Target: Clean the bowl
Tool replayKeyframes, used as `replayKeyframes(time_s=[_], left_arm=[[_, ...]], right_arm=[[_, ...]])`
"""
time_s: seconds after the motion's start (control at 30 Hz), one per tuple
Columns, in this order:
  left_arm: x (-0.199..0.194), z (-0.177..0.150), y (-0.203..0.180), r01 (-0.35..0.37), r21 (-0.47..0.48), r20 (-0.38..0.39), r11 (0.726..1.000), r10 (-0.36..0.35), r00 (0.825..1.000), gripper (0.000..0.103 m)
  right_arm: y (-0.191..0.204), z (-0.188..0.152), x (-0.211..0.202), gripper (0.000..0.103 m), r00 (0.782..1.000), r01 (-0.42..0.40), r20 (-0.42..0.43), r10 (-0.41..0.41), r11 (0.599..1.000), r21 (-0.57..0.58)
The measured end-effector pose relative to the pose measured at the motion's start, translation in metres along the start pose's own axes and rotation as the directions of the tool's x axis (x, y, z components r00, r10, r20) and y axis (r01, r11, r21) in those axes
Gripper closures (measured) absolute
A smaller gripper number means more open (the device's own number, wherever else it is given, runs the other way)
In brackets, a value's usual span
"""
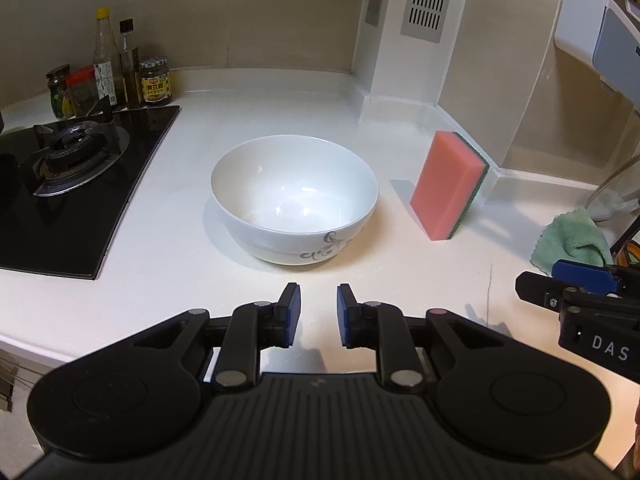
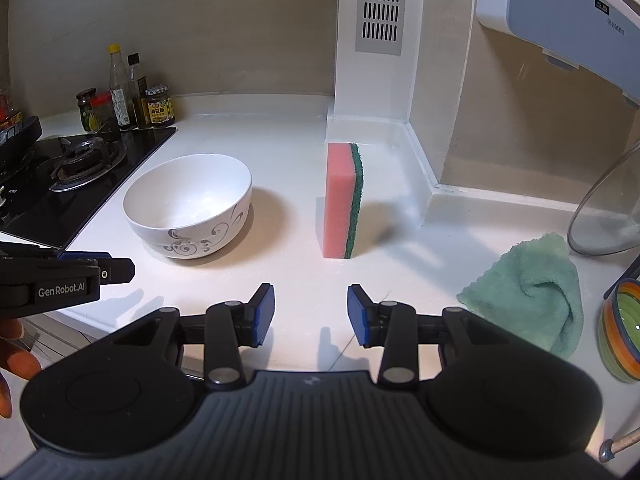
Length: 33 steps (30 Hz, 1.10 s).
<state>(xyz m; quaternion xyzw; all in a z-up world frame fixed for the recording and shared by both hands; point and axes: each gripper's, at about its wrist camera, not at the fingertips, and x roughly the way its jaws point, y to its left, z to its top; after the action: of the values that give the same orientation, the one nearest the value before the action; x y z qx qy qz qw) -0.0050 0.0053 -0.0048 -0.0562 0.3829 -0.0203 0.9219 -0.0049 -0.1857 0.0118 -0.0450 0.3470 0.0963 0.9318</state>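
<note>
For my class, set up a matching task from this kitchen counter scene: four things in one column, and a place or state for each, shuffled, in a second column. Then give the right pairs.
Things
1. white bowl
2. sponge
3. green cloth
4. jars and bottles

Places or states
A. crumpled at the counter's right end
B. lined up against the wall behind the gas hob
C. standing on edge, pink face and green scouring side
D. upright and empty, between the hob and the sponge

Pairs: 1-D, 2-C, 3-A, 4-B
</note>
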Motion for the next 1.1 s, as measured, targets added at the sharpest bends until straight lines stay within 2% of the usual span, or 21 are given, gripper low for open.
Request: replayKeyframes(time_s=[0.3, 0.53, 0.67, 0.8, 0.97, 1.1], left_arm=[[0.001, 0.005, 0.007, -0.002, 0.022, -0.007, 1.0, 0.002, 1.0, 0.08], [0.011, 0.023, 0.02, 0.024, 0.06, 0.003, 0.998, -0.024, 1.0, 0.08], [0.021, 0.038, 0.026, 0.043, 0.113, 0.005, 0.993, -0.044, 0.999, 0.08], [0.03, 0.053, 0.034, 0.085, 0.123, -0.004, 0.989, -0.085, 0.996, 0.08], [0.038, 0.068, 0.044, 0.116, 0.12, 0.001, 0.986, -0.117, 0.993, 0.08], [0.04, 0.075, 0.057, 0.11, 0.093, 0.011, 0.99, -0.112, 0.994, 0.08]], right_arm=[[0.001, 0.003, 0.006, 0.068, 1.0, 0.012, -0.02, -0.011, 1.0, 0.014], [0.003, 0.021, 0.016, 0.068, 0.998, 0.046, -0.032, -0.045, 0.999, 0.017], [-0.003, 0.052, 0.03, 0.068, 0.996, 0.071, -0.046, -0.07, 0.997, 0.013], [-0.015, 0.093, 0.048, 0.068, 0.994, 0.07, -0.083, -0.067, 0.997, 0.039], [-0.036, 0.145, 0.087, 0.068, 0.981, 0.06, -0.191, -0.044, 0.995, 0.077], [-0.047, 0.169, 0.121, 0.068, 0.954, 0.03, -0.299, 0.001, 0.994, 0.101]])
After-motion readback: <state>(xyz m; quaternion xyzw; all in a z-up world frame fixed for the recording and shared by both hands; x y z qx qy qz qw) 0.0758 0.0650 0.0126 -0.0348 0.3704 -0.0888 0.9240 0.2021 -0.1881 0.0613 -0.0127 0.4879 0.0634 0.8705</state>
